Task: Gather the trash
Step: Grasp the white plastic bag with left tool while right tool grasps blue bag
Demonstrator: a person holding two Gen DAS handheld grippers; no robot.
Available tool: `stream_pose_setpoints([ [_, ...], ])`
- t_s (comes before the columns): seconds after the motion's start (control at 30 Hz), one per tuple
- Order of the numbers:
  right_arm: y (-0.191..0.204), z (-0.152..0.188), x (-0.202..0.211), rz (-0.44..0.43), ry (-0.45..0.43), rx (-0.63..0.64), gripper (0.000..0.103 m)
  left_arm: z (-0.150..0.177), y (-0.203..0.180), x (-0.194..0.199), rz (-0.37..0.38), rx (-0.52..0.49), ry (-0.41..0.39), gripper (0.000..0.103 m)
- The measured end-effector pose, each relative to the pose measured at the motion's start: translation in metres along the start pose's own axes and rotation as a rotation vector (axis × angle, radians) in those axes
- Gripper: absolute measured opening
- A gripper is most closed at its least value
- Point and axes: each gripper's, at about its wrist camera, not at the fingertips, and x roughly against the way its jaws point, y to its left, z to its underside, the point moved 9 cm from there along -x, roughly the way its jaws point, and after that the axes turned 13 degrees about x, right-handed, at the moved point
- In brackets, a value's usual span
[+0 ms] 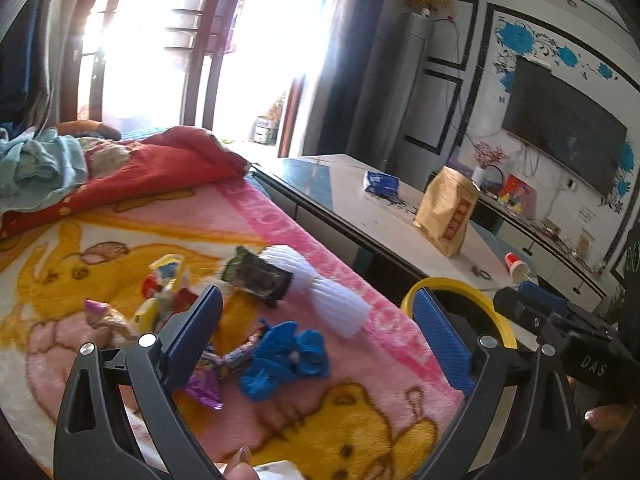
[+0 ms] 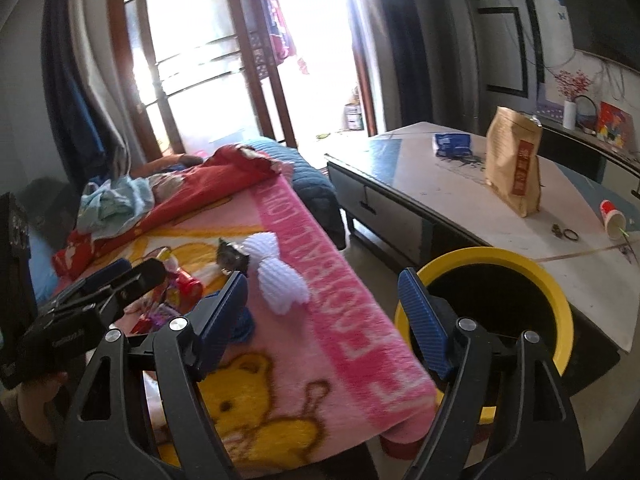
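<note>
Bedroom; pink cartoon blanket (image 1: 320, 264) covered the bed beside a low table (image 2: 460, 200). Trash on blanket: blue crumpled wrapper (image 1: 284, 356), dark packet (image 1: 258, 276), white pleated paper (image 2: 280, 276), candy wrappers (image 1: 168, 280). Yellow-rimmed bin (image 2: 520, 272) stood on the floor between bed and table. Left gripper (image 1: 316, 344) and right gripper (image 2: 324, 316): jaws spread, nothing held.

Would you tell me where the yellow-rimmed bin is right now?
The yellow-rimmed bin stands on the floor in the gap between the pink blanket's edge and the low table, at lower right in the right wrist view.
</note>
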Motion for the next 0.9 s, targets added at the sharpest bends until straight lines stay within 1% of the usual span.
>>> stream_pose_setpoints([
  [0.33,0.046,0.001,-0.015,-0.068,0.028,0.074,0.069,-0.01,0.038,0.012,-0.057,0.049,-0.029,0.094],
  [0.57,0.078,0.003,-0.035,-0.112,0.059,0.125,0.069,-0.013,0.074,0.021,-0.113,0.085,-0.039,0.094],
  [0.77,0.093,0.011,-0.058,-0.137,0.114,0.135,0.069,-0.013,0.1,0.028,-0.153,0.103,-0.043,0.094],
  [0.9,0.1,0.016,-0.073,-0.137,0.142,0.145,0.069,-0.011,0.116,0.032,-0.173,0.119,-0.038,0.094],
])
